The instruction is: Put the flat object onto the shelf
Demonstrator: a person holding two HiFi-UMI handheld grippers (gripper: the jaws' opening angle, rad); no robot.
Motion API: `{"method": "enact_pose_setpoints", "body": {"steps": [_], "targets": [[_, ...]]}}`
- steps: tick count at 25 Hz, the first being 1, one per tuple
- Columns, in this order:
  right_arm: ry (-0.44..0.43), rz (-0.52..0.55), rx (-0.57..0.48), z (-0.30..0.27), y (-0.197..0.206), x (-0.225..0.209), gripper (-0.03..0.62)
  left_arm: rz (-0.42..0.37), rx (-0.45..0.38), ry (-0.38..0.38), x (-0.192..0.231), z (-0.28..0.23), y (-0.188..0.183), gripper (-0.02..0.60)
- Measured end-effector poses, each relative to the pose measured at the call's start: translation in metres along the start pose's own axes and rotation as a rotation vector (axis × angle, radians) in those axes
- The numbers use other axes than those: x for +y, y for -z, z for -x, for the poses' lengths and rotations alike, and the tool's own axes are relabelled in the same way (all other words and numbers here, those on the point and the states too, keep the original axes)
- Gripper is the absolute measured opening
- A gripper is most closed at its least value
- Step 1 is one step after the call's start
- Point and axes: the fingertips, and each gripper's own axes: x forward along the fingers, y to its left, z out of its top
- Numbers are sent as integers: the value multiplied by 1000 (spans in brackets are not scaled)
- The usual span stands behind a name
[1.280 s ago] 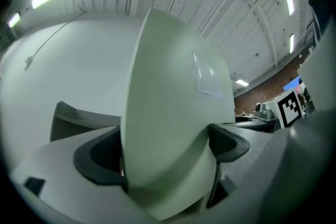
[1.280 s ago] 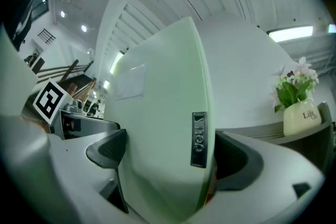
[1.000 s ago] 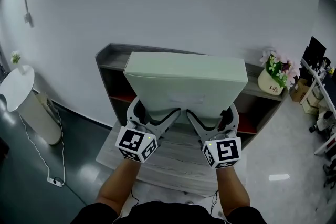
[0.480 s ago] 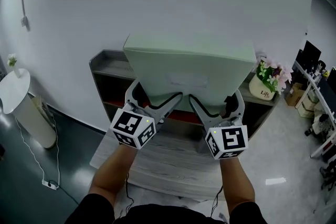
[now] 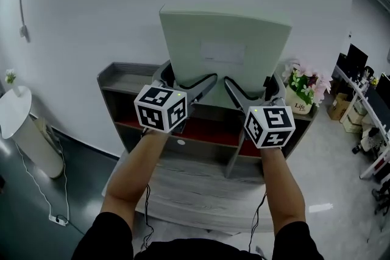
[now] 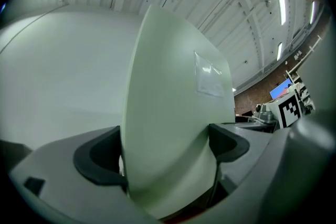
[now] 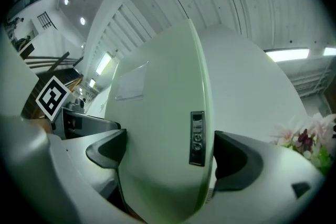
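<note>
Carry step: L claw and R claw both clamped on pad, held upright above shelf. Next: lower, lay flat on top.

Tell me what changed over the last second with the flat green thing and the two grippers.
The left gripper and the right gripper rose, lifting the flat pale-green object from in front of the shelf to above its top board and tipping it more upright. Each gripper stays clamped on the object's lower edge. The shelf and the flower pot have not moved.
</note>
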Motion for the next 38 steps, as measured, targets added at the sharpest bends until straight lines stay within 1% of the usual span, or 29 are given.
{"method": "enact_pose_setpoints", "body": {"steps": [4, 6, 12, 16, 20, 23, 28, 32, 38], "targets": [[-1, 0, 56, -21, 12, -17, 499, 62, 33, 19, 12, -27, 13, 512], [-9, -17, 69, -29, 16, -25, 499, 78, 47, 19, 18, -38, 16, 512], [8, -63, 133, -47, 38, -48, 499, 52, 78, 29, 25, -70, 29, 512], [19, -69, 176, -57, 53, -56, 499, 33, 97, 33, 31, -84, 41, 512], [23, -77, 198, -63, 60, -61, 499, 65, 111, 32, 35, -93, 49, 512], [30, -69, 198, -66, 61, -62, 499, 75, 104, 28, 37, -96, 51, 512], [33, -79, 180, -72, 65, -68, 497, 86, 51, 35, 44, -103, 51, 512], [61, -42, 187, -70, 69, -70, 497, 88, 42, 35, 46, -105, 54, 512], [60, -36, 190, -71, 66, -68, 497, 34, 28, 26, 47, -104, 48, 512]]}}
